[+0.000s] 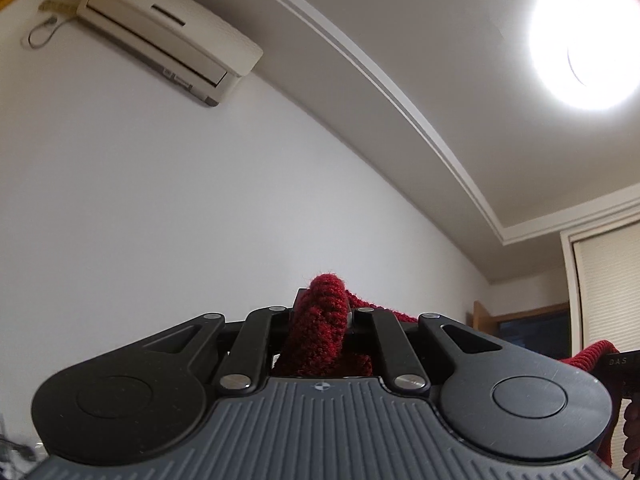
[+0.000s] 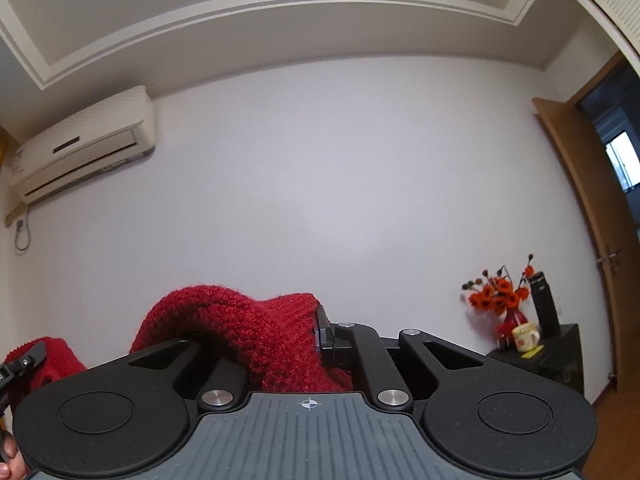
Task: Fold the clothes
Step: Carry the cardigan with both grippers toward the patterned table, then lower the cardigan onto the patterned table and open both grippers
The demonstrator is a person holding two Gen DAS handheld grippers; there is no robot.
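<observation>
text "DAS" on right gripper (image 1: pixel 618 364) | 1 red knit sweater (image 2: pixel 256 332) | 2 grippers: left gripper (image 1: pixel 320 316), right, both clamped on sweater | 1 mug (image 2: pixel 526 336)

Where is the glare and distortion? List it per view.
Left wrist: the ceiling light blows out to white at top right; the ceiling moulding bows. Right wrist: even light, no glare; the door curves. The red sweater stays sharp in both.

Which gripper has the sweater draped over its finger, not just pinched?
The right gripper: red sweater spills over its left finger. The left gripper just pinches a narrow fold.
</observation>
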